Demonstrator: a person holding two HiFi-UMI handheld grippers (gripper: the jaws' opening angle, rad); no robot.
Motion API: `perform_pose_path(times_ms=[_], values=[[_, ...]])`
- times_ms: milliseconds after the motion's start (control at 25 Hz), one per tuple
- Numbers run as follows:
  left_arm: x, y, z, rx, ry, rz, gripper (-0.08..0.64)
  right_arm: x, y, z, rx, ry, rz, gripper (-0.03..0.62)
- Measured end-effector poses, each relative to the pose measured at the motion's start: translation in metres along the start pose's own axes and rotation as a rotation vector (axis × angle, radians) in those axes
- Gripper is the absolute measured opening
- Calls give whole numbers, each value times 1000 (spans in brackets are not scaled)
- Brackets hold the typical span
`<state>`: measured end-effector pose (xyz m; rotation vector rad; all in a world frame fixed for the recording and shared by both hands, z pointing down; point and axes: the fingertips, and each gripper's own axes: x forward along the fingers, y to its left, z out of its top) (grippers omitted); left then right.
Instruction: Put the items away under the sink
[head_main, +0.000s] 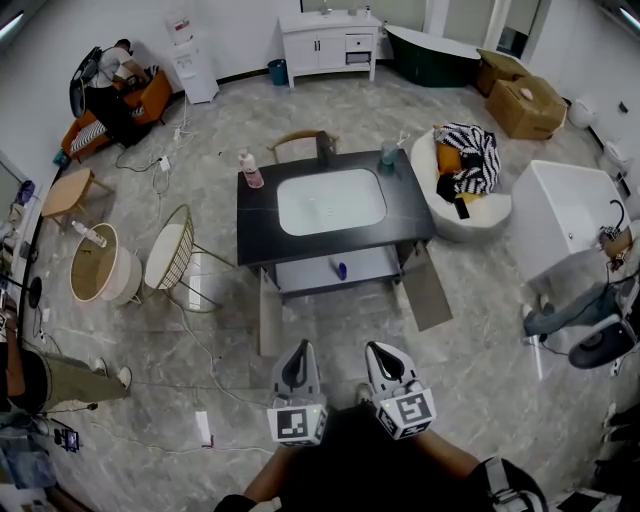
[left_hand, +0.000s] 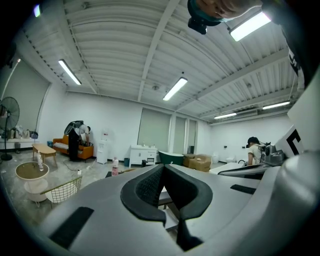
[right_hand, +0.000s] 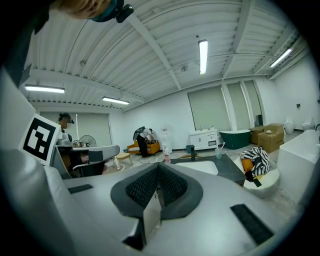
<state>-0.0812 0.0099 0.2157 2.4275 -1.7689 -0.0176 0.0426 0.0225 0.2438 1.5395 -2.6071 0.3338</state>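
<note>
In the middle of the room stood a black stand with one white sink set in its top. The left gripper and the right gripper were side by side in front of the stand, well apart from it, and both pointed at it. Each gripper had its jaws pressed together with nothing between them. There were three items, and none was near a gripper. One pink bottle stood upright on the top at the back left corner, far past the left gripper. One cup stood on the top at the back right corner, far past the right gripper. One small blue thing lay on the shelf under the sink. It was the closest of the three to the grippers and sat about in line with the gap between them. The bottle was pink with a pale top. The cup looked bluish green and had a thin stick in it. The blue thing was too small to tell what it was. One dark tap stood behind the sink, between the bottle and the cup. The stand had two doors, the left door and the right door, and both were swung wide open, so the shelf showed. One wire chair stood just left of the stand.
</note>
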Motion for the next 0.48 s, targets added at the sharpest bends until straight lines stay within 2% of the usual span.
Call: perform_pose_path(times_ms=[120,200,360,480], values=[[1,-3,-1,10,6,-15,14,0,0,1,0,-2,-3,9],[1,-4,-6,46,16,-29,14,-1,-1,1,2,0,-6,9],[1,-3,1,1,-1,-19,14,0,-1,0,1,1,-9,9],[-1,-1,-5,29,8,-24,14,-1,0,-4,-2,0,-7,9]])
